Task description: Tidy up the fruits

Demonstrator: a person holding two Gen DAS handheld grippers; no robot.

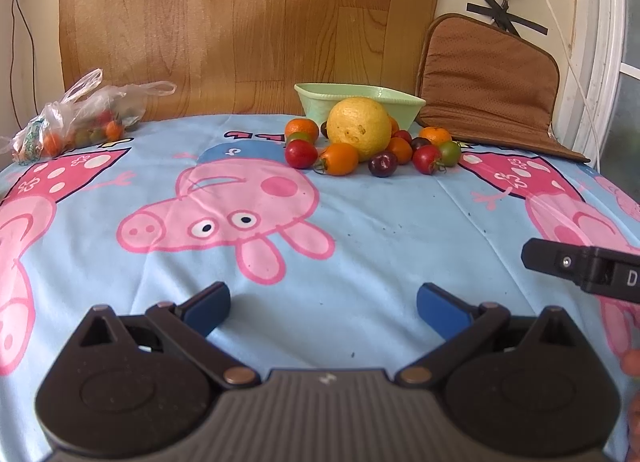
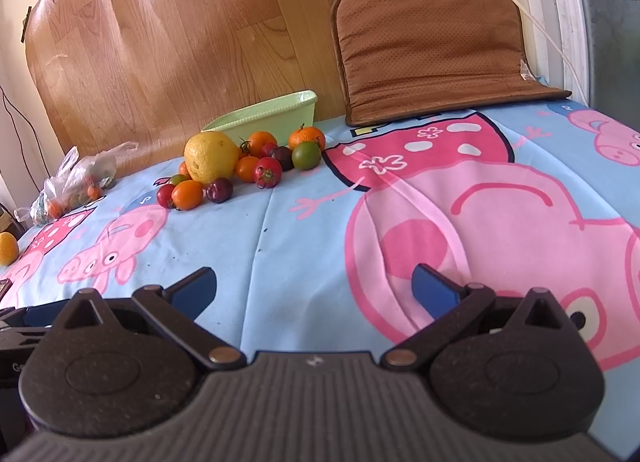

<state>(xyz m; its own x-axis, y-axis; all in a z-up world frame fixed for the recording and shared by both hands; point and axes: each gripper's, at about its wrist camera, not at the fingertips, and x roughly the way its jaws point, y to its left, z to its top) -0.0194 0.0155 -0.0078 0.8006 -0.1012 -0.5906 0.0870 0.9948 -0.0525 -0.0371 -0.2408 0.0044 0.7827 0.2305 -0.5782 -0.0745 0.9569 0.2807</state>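
A heap of fruit lies at the far side of the cartoon-pig cloth: a big yellow citrus (image 1: 359, 127) (image 2: 211, 157), small oranges (image 1: 301, 128) (image 2: 307, 137), red tomatoes (image 1: 301, 153) (image 2: 267, 172), an orange tomato (image 1: 339, 159) (image 2: 187, 194), a dark plum (image 1: 383, 164) (image 2: 219, 189) and a green tomato (image 1: 449, 152) (image 2: 306, 155). Behind the heap stands a pale green bowl (image 1: 320, 96) (image 2: 264, 114). My left gripper (image 1: 323, 312) is open, low over the near cloth, nothing between its blue pads. My right gripper (image 2: 314, 294) is open too and holds nothing, well short of the fruit.
A clear plastic bag (image 1: 80, 118) (image 2: 76, 182) with small fruits lies at the far left. A brown cushion (image 1: 492, 82) (image 2: 432, 50) leans on the wall at the far right. A wooden board (image 1: 248, 22) stands behind the bowl. A lone yellow fruit (image 2: 7, 248) sits at the left edge.
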